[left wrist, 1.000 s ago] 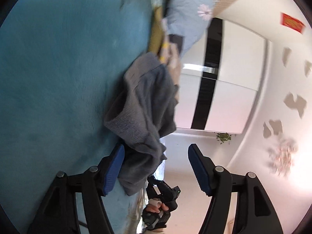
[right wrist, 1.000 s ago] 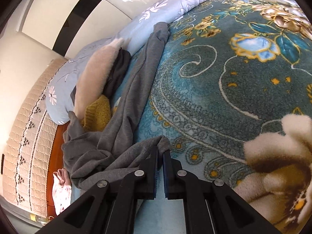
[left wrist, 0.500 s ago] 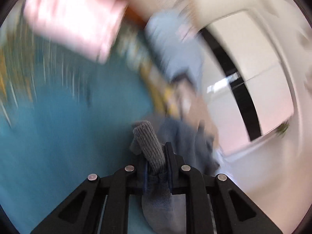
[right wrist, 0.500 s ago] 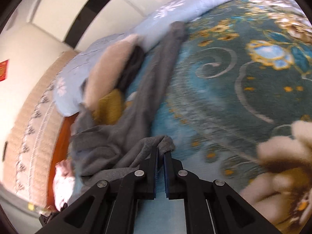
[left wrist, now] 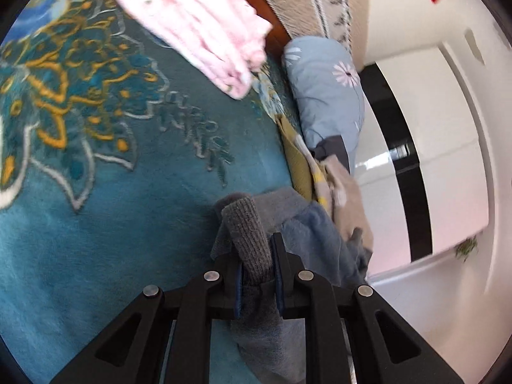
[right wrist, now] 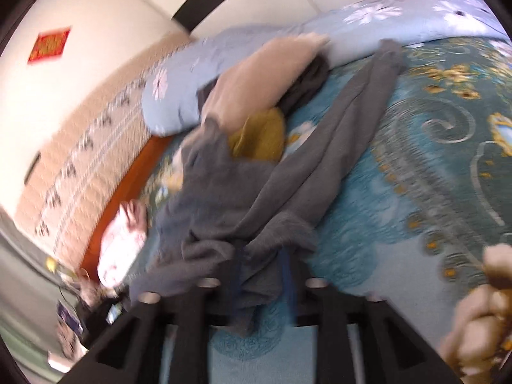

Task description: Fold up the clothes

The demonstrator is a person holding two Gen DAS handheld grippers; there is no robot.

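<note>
A grey garment (right wrist: 243, 198) lies crumpled on the teal patterned blanket (right wrist: 416, 172), one long part stretching toward the pillows. My left gripper (left wrist: 257, 256) is shut on its ribbed grey cuff (left wrist: 246, 227), which sticks up between the jaws, with more of the grey garment (left wrist: 320, 233) bunched just beyond. My right gripper (right wrist: 260, 268) holds a fold of the same garment; the frame is blurred and the jaws stand a little apart with cloth between them.
A folded pink garment (left wrist: 198, 28) lies on the blanket (left wrist: 80, 160) near the headboard (left wrist: 304, 3). A blue floral pillow (left wrist: 326, 96), a beige garment (right wrist: 256, 76) and a mustard-yellow one (right wrist: 259, 134) are piled beyond the grey garment. A white wall is at right.
My left gripper closed on the grey cuff and swung toward the head of the bed. My right gripper's jaws now stand slightly wider, cloth still between them, and the view has tilted.
</note>
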